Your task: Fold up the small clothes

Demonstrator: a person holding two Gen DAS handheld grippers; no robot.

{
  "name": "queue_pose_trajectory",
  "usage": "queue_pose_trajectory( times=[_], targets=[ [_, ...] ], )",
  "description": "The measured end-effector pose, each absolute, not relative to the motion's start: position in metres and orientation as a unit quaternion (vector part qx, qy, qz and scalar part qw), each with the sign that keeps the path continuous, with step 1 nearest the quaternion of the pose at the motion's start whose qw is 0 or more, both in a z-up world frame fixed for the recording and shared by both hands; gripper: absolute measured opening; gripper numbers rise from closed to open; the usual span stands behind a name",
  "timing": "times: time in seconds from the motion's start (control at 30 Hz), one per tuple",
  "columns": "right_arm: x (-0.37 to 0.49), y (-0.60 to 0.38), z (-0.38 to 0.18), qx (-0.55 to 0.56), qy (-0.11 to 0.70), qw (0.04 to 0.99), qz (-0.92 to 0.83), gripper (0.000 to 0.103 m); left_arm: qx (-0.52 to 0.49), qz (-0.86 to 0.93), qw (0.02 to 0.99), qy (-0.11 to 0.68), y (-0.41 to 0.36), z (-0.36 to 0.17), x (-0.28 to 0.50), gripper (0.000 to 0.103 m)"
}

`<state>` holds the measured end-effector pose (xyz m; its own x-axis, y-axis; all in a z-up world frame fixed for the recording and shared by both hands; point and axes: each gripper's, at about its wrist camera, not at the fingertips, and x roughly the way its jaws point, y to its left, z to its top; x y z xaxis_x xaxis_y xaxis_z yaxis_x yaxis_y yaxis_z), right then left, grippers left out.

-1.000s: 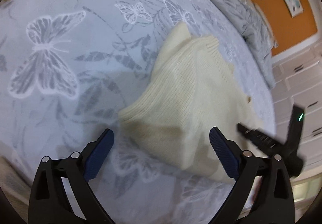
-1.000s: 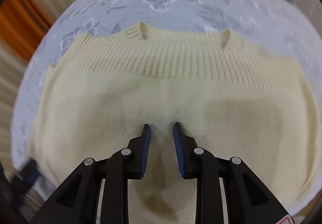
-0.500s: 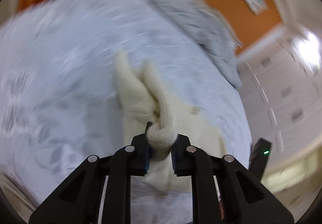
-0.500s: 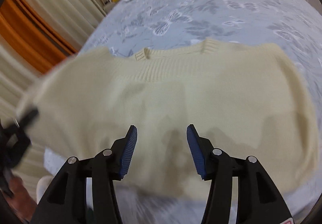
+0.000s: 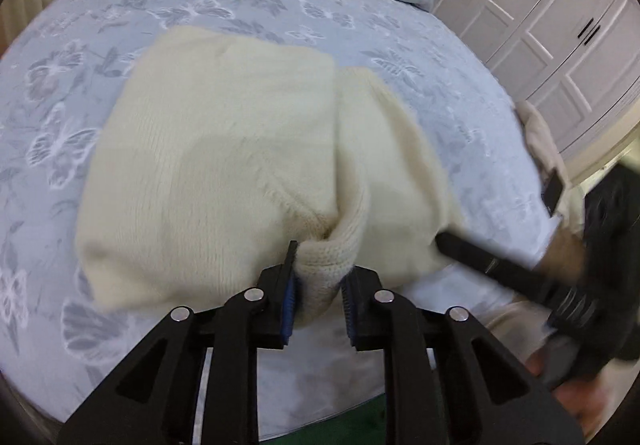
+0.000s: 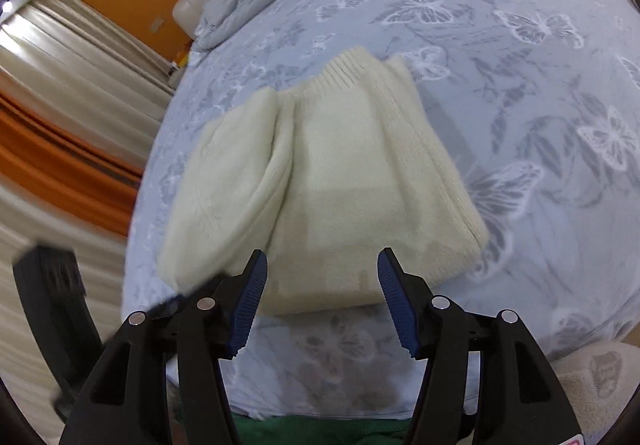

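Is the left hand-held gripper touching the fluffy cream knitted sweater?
Touching. The left wrist view shows the left hand-held gripper pinching a rolled edge of the cream knitted sweater between its blue pads.

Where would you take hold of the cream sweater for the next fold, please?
On the cream sweater, grip the near hem corner on the right, coming from the near edge of the bed: it lies flat and exposed, while the left gripper pinches the other side.
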<state>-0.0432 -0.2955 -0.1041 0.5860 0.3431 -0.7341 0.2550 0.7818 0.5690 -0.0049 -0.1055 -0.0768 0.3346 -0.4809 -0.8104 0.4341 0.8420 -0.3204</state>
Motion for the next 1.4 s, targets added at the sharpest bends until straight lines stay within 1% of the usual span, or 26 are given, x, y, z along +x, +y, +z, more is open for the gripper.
queue_pose_trajectory(
  times=[0.03,0.07,0.1,0.13,0.17,0.2,0.23,0.3,0.4,0.43,0.5,0.53,0.63,0.7,0.77,0.83,0.97,1.07,1.1,1.17,1.2,1.23,1.27,1.3,1.33,1.4],
  targets=[
    [-0.042,-0.294,-0.101,0.33,0.451,0.829,0.034,0.064,-0.022,-0.284,0.82,0.497,-0.103,-0.074,-0.008,0.039],
    [-0.039,-0.291,-0.099,0.332,0.449,0.829,0.041,0.072,-0.023,-0.294,0.823,0.485,-0.094,-0.066,-0.017,0.046],
    [-0.035,-0.287,-0.097,0.337,0.449,0.826,0.049,0.076,-0.023,-0.298,0.826,0.478,-0.09,-0.061,-0.025,0.061],
    [-0.028,-0.283,-0.095,0.346,0.451,0.82,0.061,0.079,-0.016,-0.289,0.833,0.471,-0.082,-0.056,-0.03,0.083],
    [-0.022,-0.277,-0.094,0.357,0.454,0.813,0.076,0.079,-0.009,-0.271,0.845,0.461,-0.069,-0.051,-0.036,0.09],
    [-0.014,-0.268,-0.095,0.37,0.459,0.802,0.093,0.079,-0.006,-0.257,0.858,0.445,-0.055,-0.046,-0.044,0.091],
    [-0.008,-0.262,-0.096,0.377,0.467,0.794,0.1,0.083,-0.004,-0.255,0.86,0.441,-0.046,-0.044,-0.048,0.091],
    [0.007,-0.244,-0.101,0.378,0.488,0.778,0.118,0.085,-0.002,-0.233,0.857,0.459,-0.031,-0.049,-0.05,0.091],
    [0.03,-0.212,-0.11,0.324,0.528,0.778,0.102,0.085,-0.02,-0.201,0.85,0.487,-0.009,-0.064,-0.05,0.091],
    [0.039,-0.201,-0.115,0.302,0.539,0.781,0.093,0.079,-0.019,-0.193,0.848,0.493,-0.006,-0.068,-0.049,0.091],
    [0.049,-0.191,-0.114,0.282,0.537,0.79,0.089,0.053,-0.015,-0.185,0.846,0.5,0.002,-0.073,-0.05,0.091],
    [0.052,-0.19,-0.103,0.275,0.532,0.796,0.087,0.025,-0.011,-0.181,0.846,0.501,0.003,-0.075,-0.051,0.091],
    [0.048,-0.207,-0.049,0.325,0.465,0.81,0.146,0.022,0.012,-0.172,0.854,0.49,0.001,-0.074,-0.05,0.09],
    [0.038,-0.221,-0.014,0.316,0.427,0.831,0.163,0.022,0.031,-0.178,0.862,0.473,-0.005,-0.068,-0.047,0.09],
    [0.025,-0.247,-0.003,0.305,0.409,0.846,0.153,0.022,0.046,-0.182,0.863,0.469,-0.014,-0.067,-0.041,0.09],
    [0.017,-0.279,-0.025,0.31,0.424,0.843,0.116,0.022,0.05,-0.184,0.863,0.467,-0.023,-0.067,-0.035,0.09],
    [0.002,-0.329,-0.117,0.349,0.492,0.796,0.05,0.022,0.042,-0.193,0.859,0.473,-0.041,-0.072,-0.023,0.09],
    [-0.01,-0.333,-0.139,0.382,0.479,0.786,0.073,0.023,0.057,-0.193,0.853,0.481,-0.062,-0.081,-0.012,0.088],
    [-0.011,-0.332,-0.142,0.392,0.478,0.782,0.075,0.023,0.063,-0.192,0.851,0.484,-0.068,-0.083,-0.01,0.085],
    [-0.012,-0.334,-0.141,0.4,0.47,0.782,0.084,0.023,0.073,-0.194,0.851,0.483,-0.078,-0.085,-0.008,0.083],
    [-0.011,-0.337,-0.139,0.403,0.466,0.782,0.089,0.023,0.085,-0.189,0.856,0.473,-0.084,-0.085,-0.007,0.08],
    [-0.011,-0.339,-0.135,0.415,0.457,0.781,0.099,0.023,0.097,-0.188,0.856,0.471,-0.087,-0.087,-0.005,0.063],
    [-0.01,-0.34,-0.127,0.419,0.446,0.784,0.106,0.023,0.11,-0.192,0.85,0.478,-0.091,-0.092,-0.001,0.052],
    [-0.008,-0.341,-0.12,0.419,0.433,0.79,0.11,0.022,0.109,-0.202,0.841,0.49,-0.092,-0.095,0.002,0.037],
    [-0.01,-0.345,-0.1,0.424,0.407,0.8,0.118,0.022,0.109,-0.199,0.839,0.494,-0.092,-0.096,0.005,0.032],
    [-0.02,-0.353,-0.065,0.422,0.363,0.822,0.122,0.021,0.101,-0.207,0.842,0.487,-0.09,-0.091,0.003,0.027]
  ],
)
